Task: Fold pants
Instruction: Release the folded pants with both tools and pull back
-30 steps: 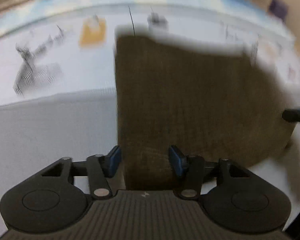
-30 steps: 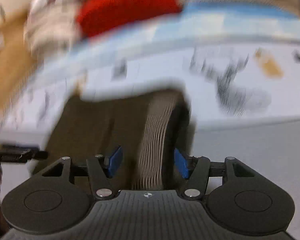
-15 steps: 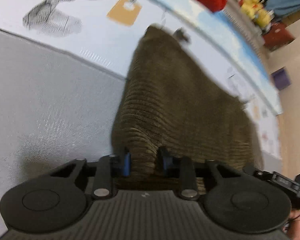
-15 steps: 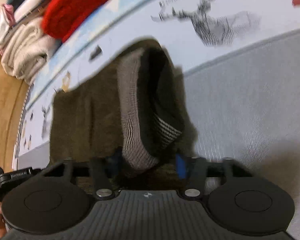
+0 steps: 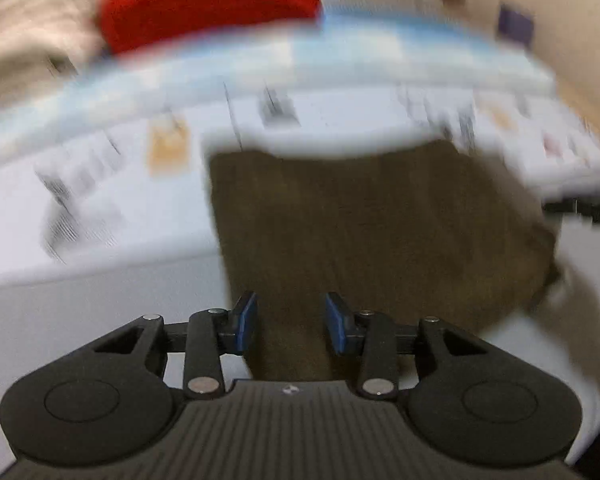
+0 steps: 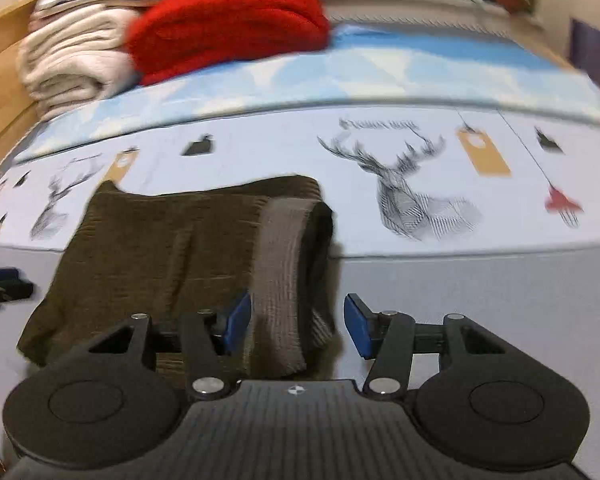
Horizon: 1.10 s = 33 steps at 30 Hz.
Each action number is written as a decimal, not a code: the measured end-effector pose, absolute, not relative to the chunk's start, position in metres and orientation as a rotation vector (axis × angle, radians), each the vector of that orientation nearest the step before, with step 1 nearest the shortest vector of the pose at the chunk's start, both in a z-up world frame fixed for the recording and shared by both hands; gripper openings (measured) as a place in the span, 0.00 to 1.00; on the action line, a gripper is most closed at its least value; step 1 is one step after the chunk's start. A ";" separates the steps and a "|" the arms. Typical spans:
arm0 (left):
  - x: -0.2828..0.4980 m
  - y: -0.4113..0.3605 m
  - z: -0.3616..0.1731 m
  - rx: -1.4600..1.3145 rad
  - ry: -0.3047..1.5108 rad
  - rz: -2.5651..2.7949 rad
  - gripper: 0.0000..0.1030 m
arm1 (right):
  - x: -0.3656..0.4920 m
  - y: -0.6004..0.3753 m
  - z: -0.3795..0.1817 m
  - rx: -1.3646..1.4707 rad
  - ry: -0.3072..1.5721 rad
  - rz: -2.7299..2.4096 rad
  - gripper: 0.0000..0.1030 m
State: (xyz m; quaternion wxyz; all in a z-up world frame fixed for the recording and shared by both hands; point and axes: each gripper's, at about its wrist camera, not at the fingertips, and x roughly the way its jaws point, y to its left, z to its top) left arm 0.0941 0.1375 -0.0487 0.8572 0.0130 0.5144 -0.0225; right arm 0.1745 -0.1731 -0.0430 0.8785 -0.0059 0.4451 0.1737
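Pants [image 6: 172, 248] lie folded on the bedsheet [image 6: 500, 280], both grippers' jaws apart over their near edge

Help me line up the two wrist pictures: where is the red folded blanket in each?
Left wrist: the red folded blanket lies blurred at top, left of centre, beyond the brown pants.
Right wrist: it sits at top, left of centre, beside the beige folded blanket.
Shared landmark: the light blue band of the bedsheet just below it.
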 end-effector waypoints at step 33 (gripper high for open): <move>-0.056 0.013 0.034 0.058 0.798 0.179 0.99 | -0.005 -0.159 0.030 -0.071 0.710 0.240 0.88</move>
